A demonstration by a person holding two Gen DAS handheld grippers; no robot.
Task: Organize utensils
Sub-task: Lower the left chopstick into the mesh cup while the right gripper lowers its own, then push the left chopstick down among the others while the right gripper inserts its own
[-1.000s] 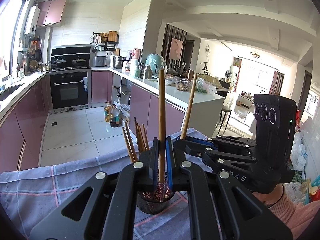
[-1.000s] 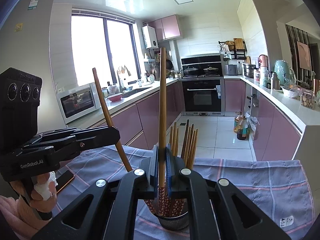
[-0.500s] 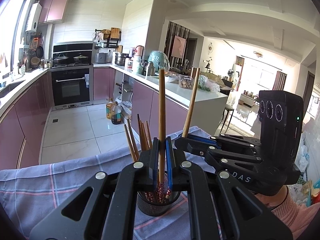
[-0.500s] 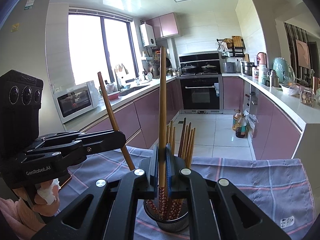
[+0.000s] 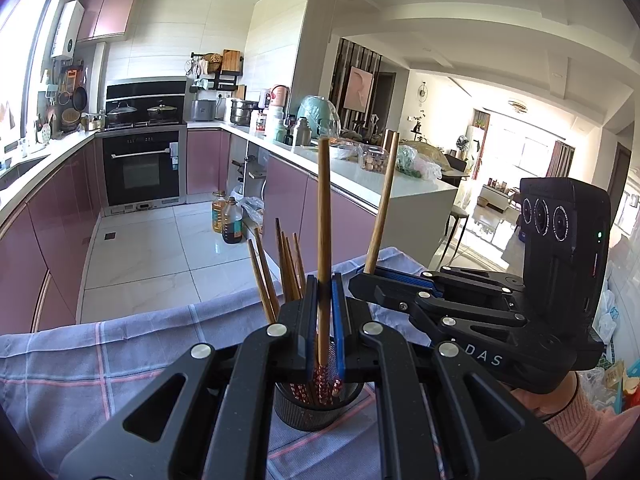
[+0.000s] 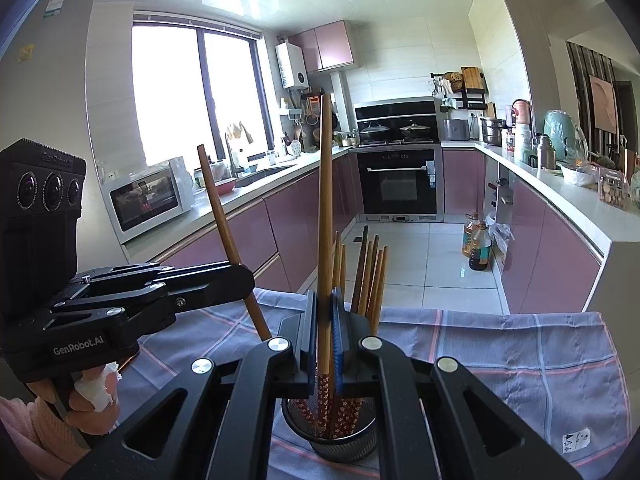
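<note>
Each gripper is shut on one wooden chopstick, held upright over a black mesh holder (image 5: 316,406) that stands on a checked cloth and holds several chopsticks. My left gripper (image 5: 323,312) pinches its chopstick (image 5: 323,220), whose patterned lower end dips into the holder. My right gripper (image 6: 324,328) pinches its chopstick (image 6: 325,200) the same way over the holder (image 6: 344,440). The right gripper also shows in the left wrist view (image 5: 360,280) with its tilted chopstick (image 5: 382,200). The left gripper shows in the right wrist view (image 6: 244,280) with its chopstick (image 6: 224,224).
The checked grey-blue cloth (image 6: 520,360) covers the table; its far edge drops to the tiled kitchen floor (image 5: 160,248). Pink cabinets, an oven (image 6: 396,184) and a microwave (image 6: 148,196) line the room. Oil bottles (image 5: 228,222) stand on the floor.
Both grippers have lowered slightly with their chopsticks, so the holder shows a little more beneath the fingers. Both stay shut.
</note>
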